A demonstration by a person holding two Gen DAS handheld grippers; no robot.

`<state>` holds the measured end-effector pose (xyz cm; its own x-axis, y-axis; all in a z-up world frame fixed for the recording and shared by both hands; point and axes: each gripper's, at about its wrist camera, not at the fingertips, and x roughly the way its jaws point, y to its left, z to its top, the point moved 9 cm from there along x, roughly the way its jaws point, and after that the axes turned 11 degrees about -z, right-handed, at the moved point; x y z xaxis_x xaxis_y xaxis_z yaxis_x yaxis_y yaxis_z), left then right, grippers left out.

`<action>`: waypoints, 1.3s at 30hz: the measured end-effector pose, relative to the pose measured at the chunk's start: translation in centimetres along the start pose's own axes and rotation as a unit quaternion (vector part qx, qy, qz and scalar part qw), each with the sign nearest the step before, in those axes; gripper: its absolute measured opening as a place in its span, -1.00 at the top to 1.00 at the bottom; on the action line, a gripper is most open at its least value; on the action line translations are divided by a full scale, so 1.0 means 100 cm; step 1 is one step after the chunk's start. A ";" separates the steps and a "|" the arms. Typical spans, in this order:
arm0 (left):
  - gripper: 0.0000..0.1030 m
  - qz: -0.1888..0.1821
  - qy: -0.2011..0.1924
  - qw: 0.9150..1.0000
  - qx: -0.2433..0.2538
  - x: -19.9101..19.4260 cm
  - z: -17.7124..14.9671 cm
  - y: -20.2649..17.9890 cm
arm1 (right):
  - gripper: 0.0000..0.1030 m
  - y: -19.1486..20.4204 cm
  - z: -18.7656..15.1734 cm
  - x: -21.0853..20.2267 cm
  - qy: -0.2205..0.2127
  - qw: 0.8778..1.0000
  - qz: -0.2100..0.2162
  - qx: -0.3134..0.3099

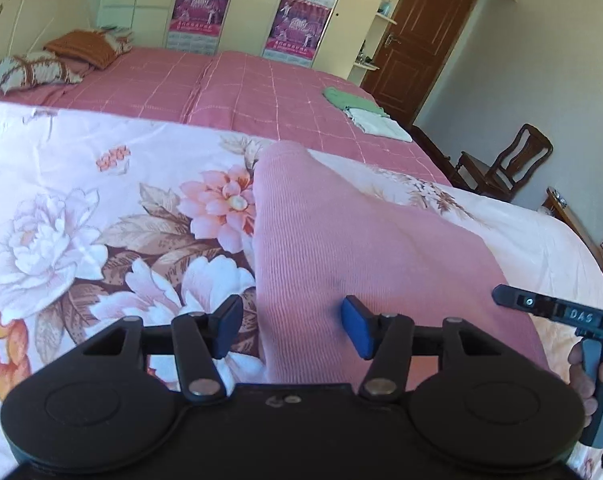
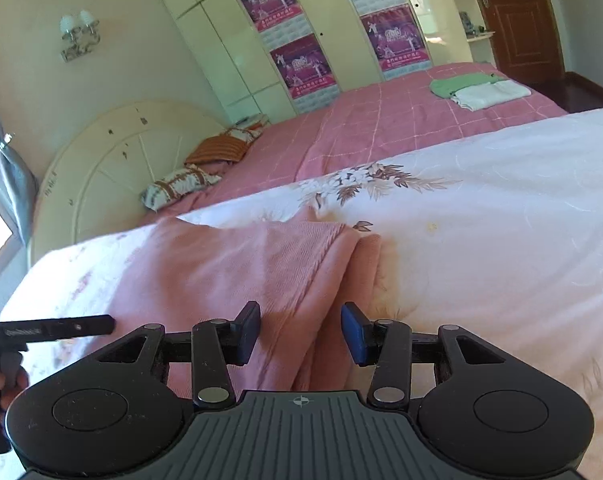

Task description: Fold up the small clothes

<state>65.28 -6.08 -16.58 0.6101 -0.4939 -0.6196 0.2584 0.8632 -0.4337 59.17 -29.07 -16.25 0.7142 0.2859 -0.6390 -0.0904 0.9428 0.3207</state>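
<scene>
A pink ribbed garment (image 1: 361,248) lies flat on the floral quilt (image 1: 81,200), running away from me. My left gripper (image 1: 293,330) is open, its blue pads astride the garment's left near edge. In the right wrist view the same pink garment (image 2: 229,272) shows a folded, layered right edge. My right gripper (image 2: 300,334) is open over that near right edge, nothing between the pads. The right gripper's body shows at the right of the left wrist view (image 1: 561,312); the left gripper's body (image 2: 49,330) shows at the left of the right wrist view.
A folded green garment (image 1: 351,100) and a folded white one (image 1: 377,124) lie on the pink checked bedspread (image 1: 241,88) beyond the quilt. Pillows (image 1: 33,70) sit by the headboard. A wooden chair (image 1: 505,164) and a door (image 1: 421,36) stand at the right.
</scene>
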 end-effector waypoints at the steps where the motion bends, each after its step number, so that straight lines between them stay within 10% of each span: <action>1: -0.08 -0.001 0.003 1.000 -0.004 0.004 -0.001 0.001 | 0.13 0.002 0.000 0.005 0.001 1.000 -0.010 -0.015; 2: -0.07 -0.004 0.004 1.000 -0.008 0.007 -0.001 0.002 | 0.21 0.004 0.000 0.007 -0.006 1.000 -0.016 -0.026; 3: 0.04 -0.008 0.004 1.000 -0.010 0.007 0.000 0.000 | 0.82 0.007 0.000 0.008 -0.012 0.999 -0.015 -0.036; 6: 0.12 -0.004 0.006 0.999 0.032 0.009 0.006 -0.015 | 0.88 0.003 0.001 -0.005 -0.043 0.998 -0.021 -0.047; 15: -0.03 0.005 0.014 0.998 0.057 0.007 0.000 -0.019 | 0.85 -0.008 -0.012 0.007 -0.011 0.995 -0.072 -0.066; 20: -0.03 -0.010 -0.021 0.998 0.050 -0.047 -0.037 -0.023 | 0.44 0.008 -0.018 -0.054 -0.052 0.995 -0.035 -0.084; 28: -0.04 -0.006 0.002 0.999 0.044 -0.066 -0.102 -0.026 | 0.46 0.051 -0.105 -0.074 -0.023 0.967 -0.034 -0.253; 35: -0.04 0.007 -0.022 0.998 0.057 -0.090 -0.108 -0.033 | 0.45 0.033 -0.116 -0.066 0.000 0.971 -0.076 -0.226; 39: -0.08 0.025 -0.025 0.998 0.056 -0.095 -0.103 -0.028 | 0.45 0.051 -0.095 -0.101 -0.059 0.972 -0.072 -0.217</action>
<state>51.08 -4.93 -16.21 0.6598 -0.4467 -0.6042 0.3073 0.8942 -0.3255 44.86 -25.49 -14.77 0.8136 0.1486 -0.5622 -0.2493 0.9625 -0.1065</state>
